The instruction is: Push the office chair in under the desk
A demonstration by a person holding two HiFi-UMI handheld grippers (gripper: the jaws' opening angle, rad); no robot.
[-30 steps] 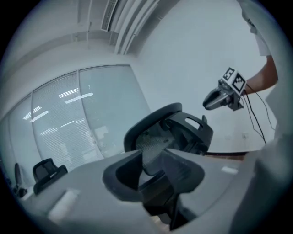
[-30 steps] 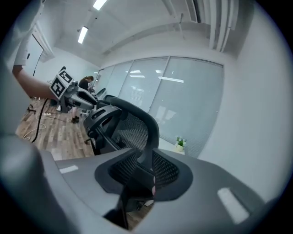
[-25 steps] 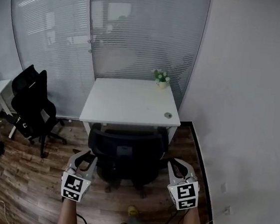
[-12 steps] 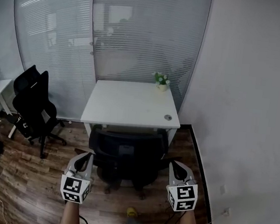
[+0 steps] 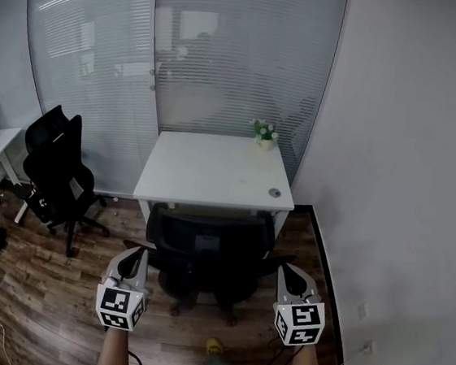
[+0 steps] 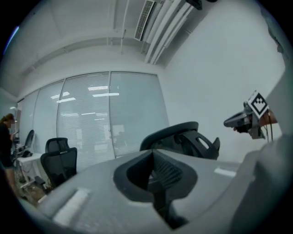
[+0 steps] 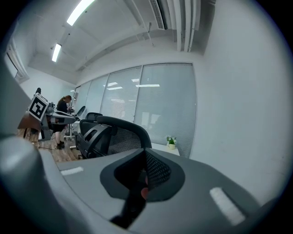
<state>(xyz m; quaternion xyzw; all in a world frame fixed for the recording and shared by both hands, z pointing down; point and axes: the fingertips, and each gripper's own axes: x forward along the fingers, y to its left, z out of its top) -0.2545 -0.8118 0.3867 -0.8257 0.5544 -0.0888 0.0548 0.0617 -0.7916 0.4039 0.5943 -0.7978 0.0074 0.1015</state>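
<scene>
A black office chair (image 5: 208,245) stands at the front of the white desk (image 5: 217,172), its seat partly under the desk edge and its back toward me. My left gripper (image 5: 132,255) hangs just left of the chair back, shut, with nothing between its jaws. My right gripper (image 5: 288,271) is just right of the chair back, also shut and empty. Neither touches the chair. The left gripper view shows the chair back (image 6: 181,139) ahead to the right, beyond the shut left gripper (image 6: 153,153). In the right gripper view the chair back (image 7: 114,135) is ahead to the left of the right gripper (image 7: 145,153).
A small potted plant (image 5: 262,132) and a round grommet (image 5: 274,193) sit on the desk. A white wall (image 5: 393,172) runs along the right and glass partitions with blinds (image 5: 227,47) stand behind. A second black chair (image 5: 53,170) stands at the left on the wood floor (image 5: 27,294).
Both grippers' jaws stood apart a second ago and are now closed together. The left gripper has shifted slightly and rolled; the chair and desk have not moved.
</scene>
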